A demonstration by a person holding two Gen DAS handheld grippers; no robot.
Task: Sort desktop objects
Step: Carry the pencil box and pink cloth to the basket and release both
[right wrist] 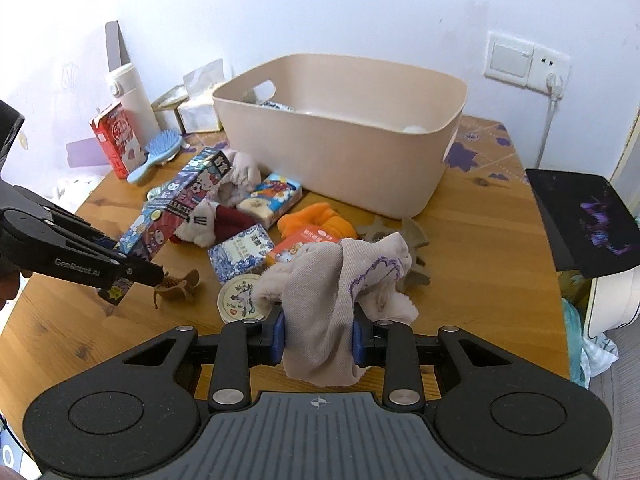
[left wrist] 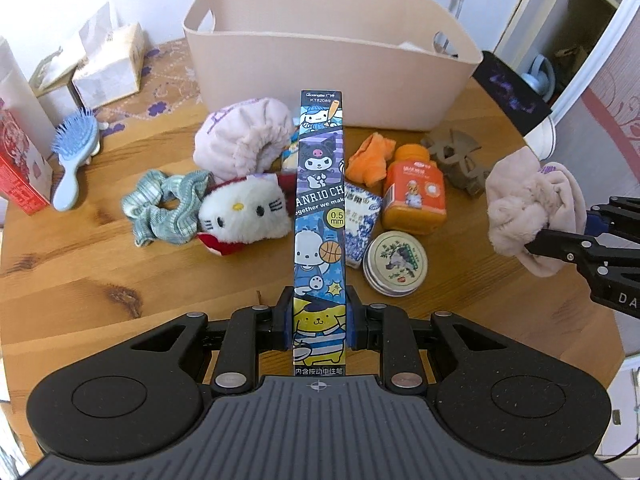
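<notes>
My left gripper [left wrist: 320, 320] is shut on the near end of a long cartoon pen box [left wrist: 320, 184], which points forward above the wooden table [left wrist: 100, 280] toward the beige storage bin [left wrist: 320, 60]. In the right wrist view the same pen box [right wrist: 176, 208] slants up from the left gripper [right wrist: 156, 274]. My right gripper [right wrist: 319, 336] is shut on a pink fluffy cloth [right wrist: 332, 280] that bunches up over its fingers. From the left wrist view that pink cloth [left wrist: 532, 208] hangs at the far right in the right gripper [left wrist: 536, 242]. The bin [right wrist: 340, 152] holds a few items.
In front of the bin lie a Hello Kitty plush [left wrist: 244, 212], striped scrunchie [left wrist: 168, 208], pink fuzzy item [left wrist: 244, 136], orange bottle [left wrist: 414, 196], round tin [left wrist: 394, 264], orange cloth [left wrist: 370, 158] and hair claw [left wrist: 456, 156]. Blue brush [left wrist: 76, 152] and red carton [left wrist: 20, 168] stand left.
</notes>
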